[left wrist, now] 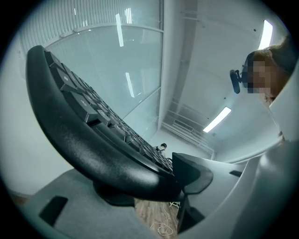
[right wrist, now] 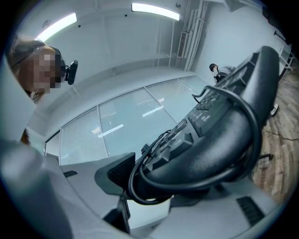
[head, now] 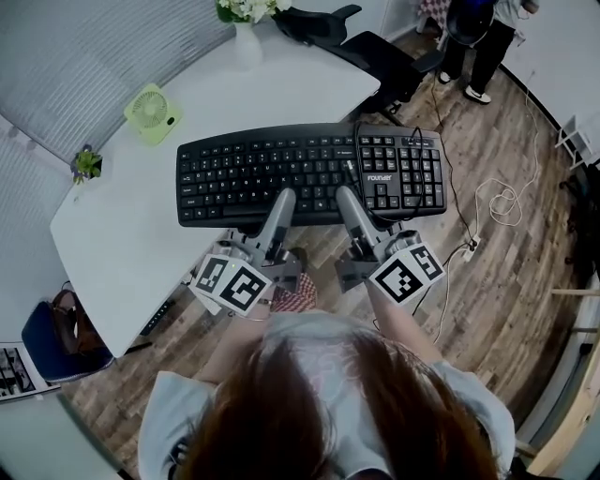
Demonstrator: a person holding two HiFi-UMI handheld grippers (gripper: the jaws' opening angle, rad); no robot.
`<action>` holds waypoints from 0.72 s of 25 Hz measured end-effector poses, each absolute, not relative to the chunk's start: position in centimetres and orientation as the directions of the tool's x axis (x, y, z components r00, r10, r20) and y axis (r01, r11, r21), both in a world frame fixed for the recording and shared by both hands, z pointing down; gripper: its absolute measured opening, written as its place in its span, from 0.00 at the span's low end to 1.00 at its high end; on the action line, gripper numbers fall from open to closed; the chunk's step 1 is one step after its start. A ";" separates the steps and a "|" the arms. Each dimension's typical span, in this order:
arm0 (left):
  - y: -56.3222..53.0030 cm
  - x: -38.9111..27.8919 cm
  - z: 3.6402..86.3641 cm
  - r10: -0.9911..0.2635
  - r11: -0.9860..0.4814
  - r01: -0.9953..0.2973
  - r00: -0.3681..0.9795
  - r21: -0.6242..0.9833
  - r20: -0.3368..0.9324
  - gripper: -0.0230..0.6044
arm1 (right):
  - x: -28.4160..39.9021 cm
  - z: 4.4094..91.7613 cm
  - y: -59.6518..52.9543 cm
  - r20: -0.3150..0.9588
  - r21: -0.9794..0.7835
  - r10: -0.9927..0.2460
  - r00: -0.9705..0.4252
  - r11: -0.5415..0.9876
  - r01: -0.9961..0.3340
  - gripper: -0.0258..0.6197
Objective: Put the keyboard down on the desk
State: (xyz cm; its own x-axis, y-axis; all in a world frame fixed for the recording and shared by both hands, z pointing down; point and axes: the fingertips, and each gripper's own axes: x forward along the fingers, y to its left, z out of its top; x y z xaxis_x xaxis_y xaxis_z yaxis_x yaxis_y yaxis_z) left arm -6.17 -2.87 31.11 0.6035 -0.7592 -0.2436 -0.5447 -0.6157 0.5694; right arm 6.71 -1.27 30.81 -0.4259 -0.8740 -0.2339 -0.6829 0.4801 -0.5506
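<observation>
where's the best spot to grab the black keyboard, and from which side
The keyboard by its near long edge, from the person's side, one jaw above and one beneath. It is long, thin and flat, so two spaced grips keep it level, as the left gripper and right gripper hold it. Mind the cable looped by the right jaws.

The floor [head: 506, 281] is brown wood. A black chair [head: 384, 58] stands on it. Long lights [right wrist: 155, 11] shine on the ceiling.

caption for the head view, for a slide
Left gripper and right gripper hold the black keyboard by its near edge at the white desk.
</observation>
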 end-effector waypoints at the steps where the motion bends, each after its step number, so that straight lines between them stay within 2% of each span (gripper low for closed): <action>1: -3.7 -6.2 31.2 -0.760 -0.614 -0.547 0.603 0.570 -0.241 0.42 | 6.7 30.9 -2.1 -0.233 -0.552 -0.874 -0.427 0.480 -0.681 0.38; 12: -3.4 -6.3 30.7 -0.770 -0.615 -0.577 0.584 0.537 -0.256 0.42 | 6.6 30.7 -2.2 -0.272 -0.549 -0.851 -0.449 0.520 -0.654 0.38; 18: -15.1 -7.9 30.3 -0.765 -0.611 -0.563 0.601 0.557 -0.231 0.42 | 5.0 30.3 -13.7 -0.243 -0.567 -0.870 -0.428 0.486 -0.666 0.38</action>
State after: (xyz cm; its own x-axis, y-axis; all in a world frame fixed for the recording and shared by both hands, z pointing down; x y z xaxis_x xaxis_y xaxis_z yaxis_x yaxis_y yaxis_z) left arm -7.87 -15.12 30.33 0.6015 -0.7649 -0.2307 -0.5626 -0.6105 0.5574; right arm 5.05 -13.66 30.31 -0.4281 -0.8705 -0.2429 -0.6656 0.4855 -0.5668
